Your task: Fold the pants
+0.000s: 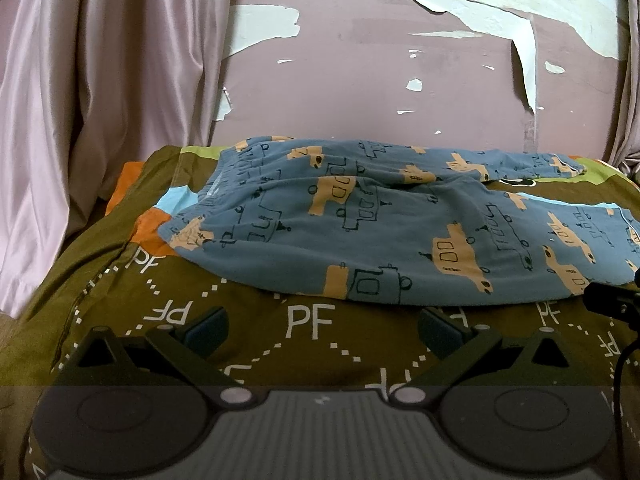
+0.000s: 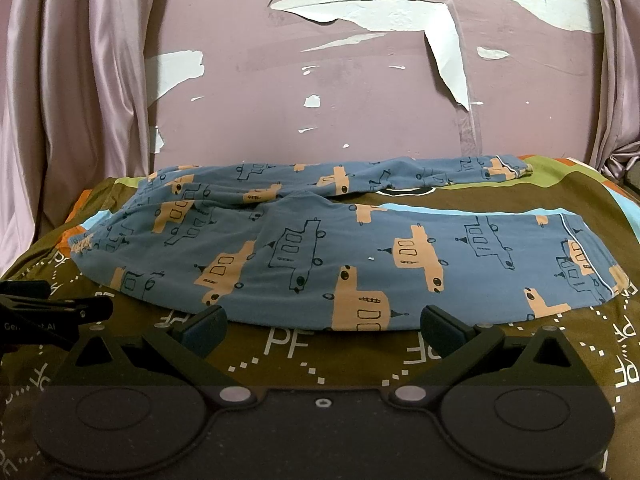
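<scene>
Blue pants (image 1: 360, 220) printed with tan and outlined cars lie spread flat on the bed, waistband at the left, two legs running to the right. They also show in the right wrist view (image 2: 340, 248). My left gripper (image 1: 322, 330) is open and empty, just in front of the pants' near edge, toward the waist end. My right gripper (image 2: 322, 330) is open and empty, just in front of the near leg's edge. The left gripper's body shows at the left edge of the right wrist view (image 2: 52, 312).
The pants rest on an olive bedspread (image 1: 240, 340) with white "PF" letters and dotted lines. Behind the bed stands a pink wall (image 2: 360, 100) with peeling paint. Pink curtains (image 1: 80, 100) hang at both sides.
</scene>
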`<state>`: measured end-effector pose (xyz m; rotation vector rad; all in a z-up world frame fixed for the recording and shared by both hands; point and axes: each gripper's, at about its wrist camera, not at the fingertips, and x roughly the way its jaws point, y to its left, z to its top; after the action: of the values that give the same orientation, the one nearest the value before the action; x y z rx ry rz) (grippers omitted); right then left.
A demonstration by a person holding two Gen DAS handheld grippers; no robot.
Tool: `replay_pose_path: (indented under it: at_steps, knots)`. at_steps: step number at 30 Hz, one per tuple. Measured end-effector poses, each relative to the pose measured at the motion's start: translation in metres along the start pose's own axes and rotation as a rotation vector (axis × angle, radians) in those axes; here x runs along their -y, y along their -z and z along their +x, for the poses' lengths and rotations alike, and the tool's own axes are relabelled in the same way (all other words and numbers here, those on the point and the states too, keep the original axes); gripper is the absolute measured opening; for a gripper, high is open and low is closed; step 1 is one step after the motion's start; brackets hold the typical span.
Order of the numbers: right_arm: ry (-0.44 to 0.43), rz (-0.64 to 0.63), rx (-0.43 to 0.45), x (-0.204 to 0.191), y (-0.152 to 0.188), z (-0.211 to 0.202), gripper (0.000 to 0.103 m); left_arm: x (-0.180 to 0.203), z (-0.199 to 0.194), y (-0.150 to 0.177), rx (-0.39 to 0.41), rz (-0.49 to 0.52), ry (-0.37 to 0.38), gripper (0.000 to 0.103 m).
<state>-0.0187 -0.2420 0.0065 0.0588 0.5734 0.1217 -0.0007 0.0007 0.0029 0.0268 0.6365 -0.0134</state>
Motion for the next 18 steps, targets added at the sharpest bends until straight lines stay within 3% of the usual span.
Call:
replay_pose_path:
  at_steps: [18]
  knots:
    - [0.002, 0.008, -0.018, 0.0009, 0.0024, 0.0066, 0.103, 0.0, 0.0059, 0.0035, -0.029, 0.001, 0.009, 0.103]
